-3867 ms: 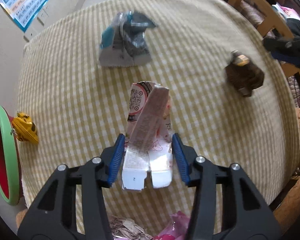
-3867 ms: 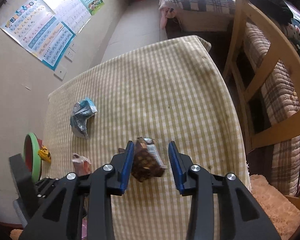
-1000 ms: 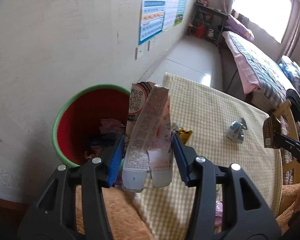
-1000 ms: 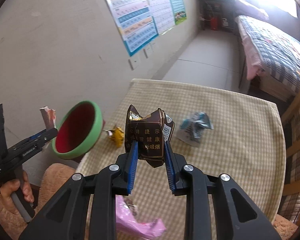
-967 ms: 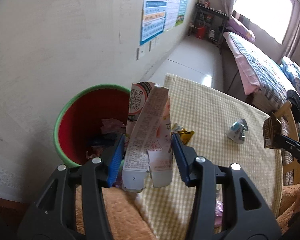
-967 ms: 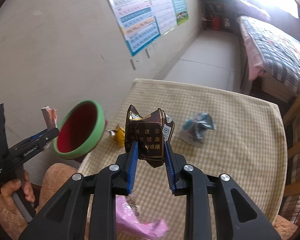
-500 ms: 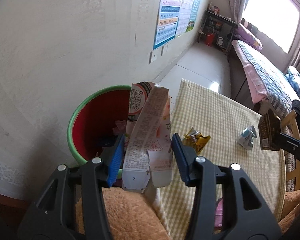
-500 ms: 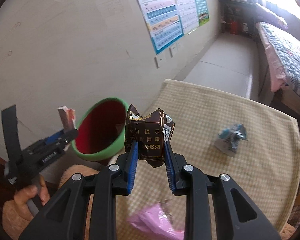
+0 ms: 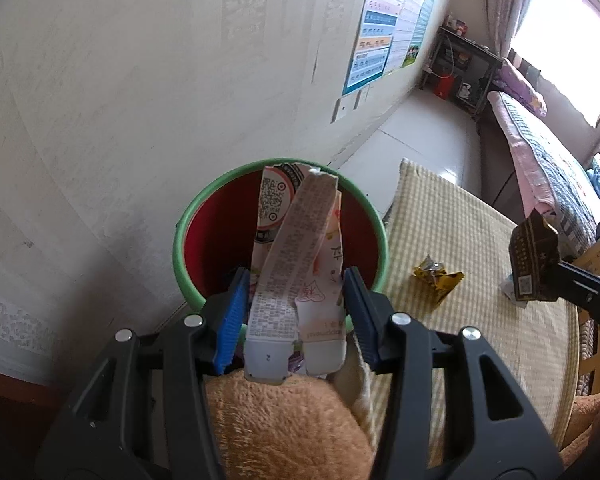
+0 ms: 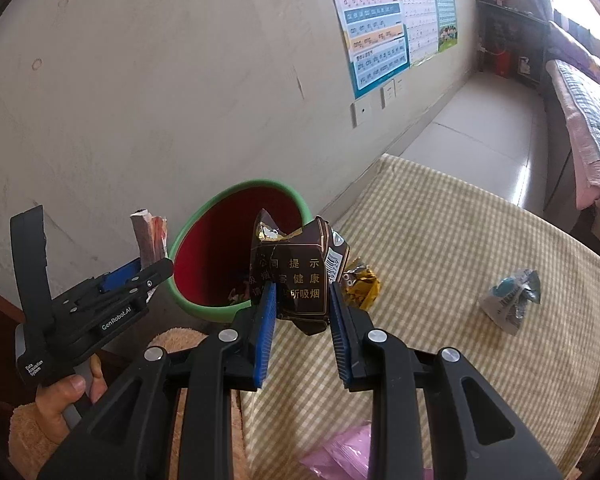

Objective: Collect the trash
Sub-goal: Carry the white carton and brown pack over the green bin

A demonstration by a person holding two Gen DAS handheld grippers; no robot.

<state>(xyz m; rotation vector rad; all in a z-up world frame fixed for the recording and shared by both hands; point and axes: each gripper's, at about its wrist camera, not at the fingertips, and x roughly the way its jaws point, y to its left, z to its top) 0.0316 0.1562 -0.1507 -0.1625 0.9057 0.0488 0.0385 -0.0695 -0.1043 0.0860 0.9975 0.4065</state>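
Note:
My left gripper (image 9: 294, 312) is shut on a flattened white and pink carton (image 9: 296, 264) and holds it in front of the red bin with a green rim (image 9: 278, 164), which has trash inside. My right gripper (image 10: 302, 320) is shut on a crumpled brown cigarette pack (image 10: 296, 272), held over the table edge beside the bin (image 10: 204, 304). The left gripper (image 10: 136, 276) and its carton (image 10: 148, 232) also show in the right wrist view, left of the bin. The brown pack (image 9: 534, 260) shows at the right in the left wrist view.
On the checked tablecloth (image 10: 460, 260) lie a yellow wrapper (image 10: 364, 284), a blue and silver wrapper (image 10: 510, 300) and a pink wrapper (image 10: 340, 456). The bin stands against a wall (image 10: 180, 80). A bed (image 9: 540, 160) and a wooden chair (image 9: 592, 356) are at the right.
Both grippers have swung left towards the bin, each still holding its piece of trash. The bin now sits straight behind the left gripper's carton.

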